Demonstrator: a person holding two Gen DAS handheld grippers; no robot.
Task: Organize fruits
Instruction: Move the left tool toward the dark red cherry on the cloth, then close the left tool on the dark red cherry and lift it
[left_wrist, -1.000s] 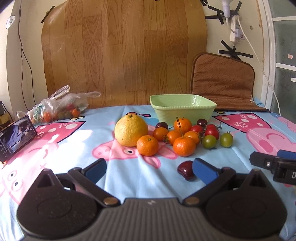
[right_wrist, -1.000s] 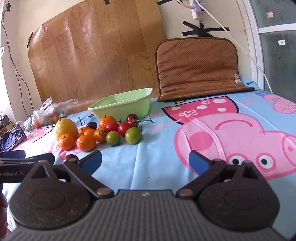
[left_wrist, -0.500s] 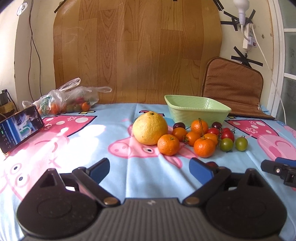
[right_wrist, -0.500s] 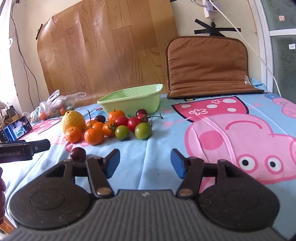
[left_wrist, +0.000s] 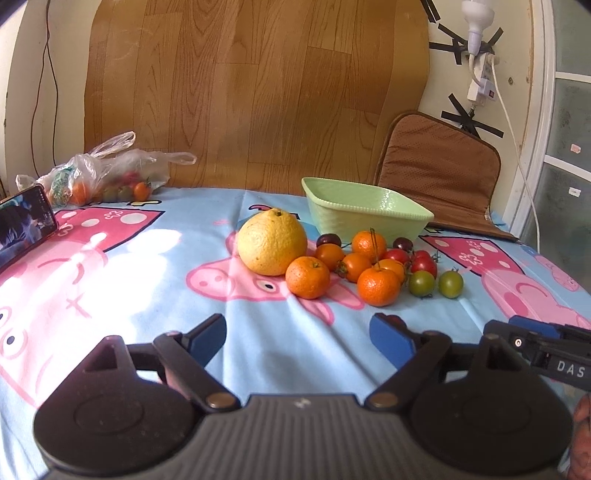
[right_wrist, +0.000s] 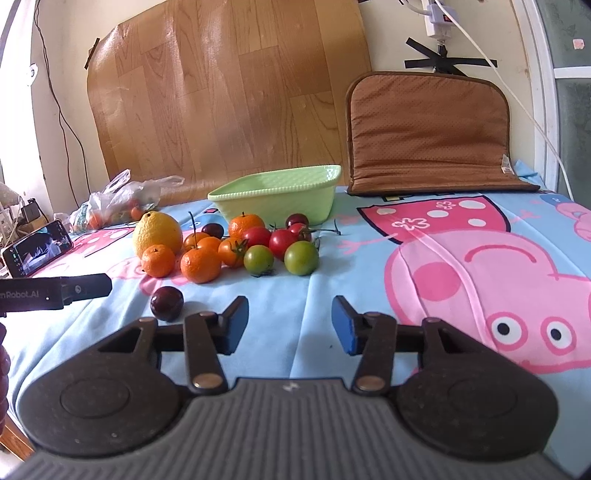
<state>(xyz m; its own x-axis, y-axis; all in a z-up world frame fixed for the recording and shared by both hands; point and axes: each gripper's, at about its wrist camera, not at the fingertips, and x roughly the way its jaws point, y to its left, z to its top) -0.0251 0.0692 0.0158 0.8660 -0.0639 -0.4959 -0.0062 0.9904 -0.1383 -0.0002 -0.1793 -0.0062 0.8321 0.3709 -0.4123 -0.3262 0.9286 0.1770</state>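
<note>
1. Right now both grippers hold nothing. The left gripper (left_wrist: 298, 334) has its blue fingers spread wide, and the right gripper (right_wrist: 290, 325) has its fingers apart too, but not as wide.
2. Lots of bare cloth lies between the grippers and the green bowl (right_wrist: 275, 197). More bare cloth spreads out to the right of the bowl.
3. All the fruit sits in a bunch just in front of the bowl. The bowl looks like it has no fruit in it.
4. One dark plum (right_wrist: 166, 302) lies alone, away from the bunch and near the right gripper's left finger.
5. The table wears a blue tablecloth (right_wrist: 461, 266) with pink pigs on it.
6. A wood-look sheet (left_wrist: 255, 92) leans on the wall behind the bowl. A brown cushion (right_wrist: 428, 133) stands to the right of the bowl.
7. Left of the bowl lie a plastic bag (left_wrist: 110, 173) with more fruit and one phone (right_wrist: 37, 253).
8. Counting the bunch: one big yellow citrus (left_wrist: 272, 242), two green tomatoes (right_wrist: 280, 258), about three red tomatoes (right_wrist: 271, 238), and about six orange fruits (left_wrist: 343, 269). I cannot count the dark ones at the back well.
</note>
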